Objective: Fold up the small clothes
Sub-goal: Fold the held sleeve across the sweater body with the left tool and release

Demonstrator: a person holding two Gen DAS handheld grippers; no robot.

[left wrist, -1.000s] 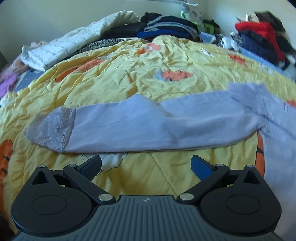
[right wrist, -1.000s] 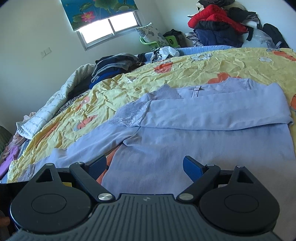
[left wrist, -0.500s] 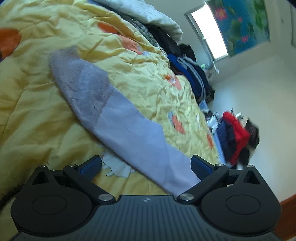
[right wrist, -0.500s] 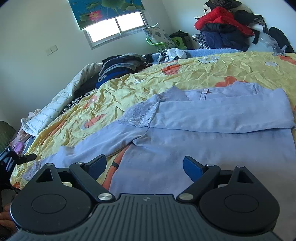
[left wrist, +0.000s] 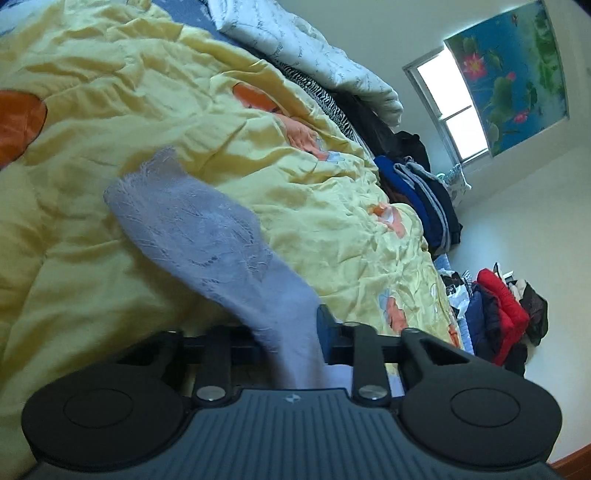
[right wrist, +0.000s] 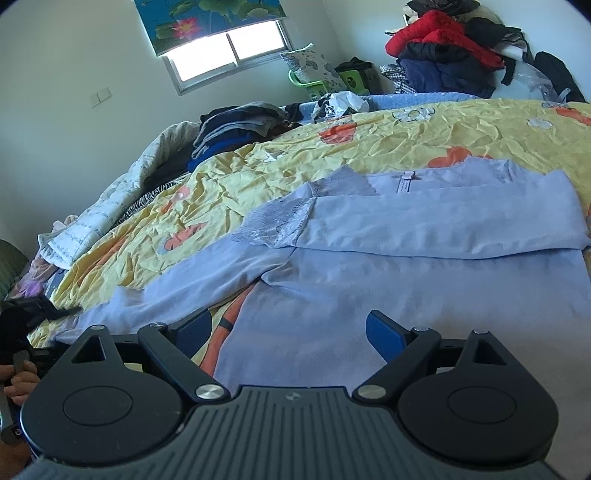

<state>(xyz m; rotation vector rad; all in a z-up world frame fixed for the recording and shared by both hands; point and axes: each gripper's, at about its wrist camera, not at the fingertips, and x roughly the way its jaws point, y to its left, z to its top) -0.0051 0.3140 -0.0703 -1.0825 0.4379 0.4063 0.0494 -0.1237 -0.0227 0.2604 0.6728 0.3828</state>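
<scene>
Top: a pale lilac top (right wrist: 406,291) lay flat on the bed, back side up as far as I could judge, neck toward the far side.
Far sleeve: one sleeve (right wrist: 436,229) was already folded across the body, its lace cuff (right wrist: 277,225) lying at the left shoulder.
Near sleeve: the other sleeve (right wrist: 177,284) was spread out to the left over the quilt; its lace cuff (left wrist: 195,225) pointed away from the left gripper.
Left gripper: the left gripper (left wrist: 291,332) had its jaws clenched on this sleeve, a little behind the lace part.
Right gripper: the right gripper (right wrist: 290,328) hovered over the lower body of the top, jaws released, grasping nothing.
Progress: I judged the task to be in the early middle. One sleeve was done; the second was gripped but not yet laid over; the body itself was not yet folded.
Bed: a wrinkled yellow quilt (right wrist: 369,147) with orange and white flowers covered it.
Room: folded dark clothes (right wrist: 236,125) and a white blanket (left wrist: 314,55) lay along the bed edge, a heap with a red jacket (right wrist: 439,33) stood in the corner, and a window (right wrist: 229,55) had a lotus blind (right wrist: 207,14).
</scene>
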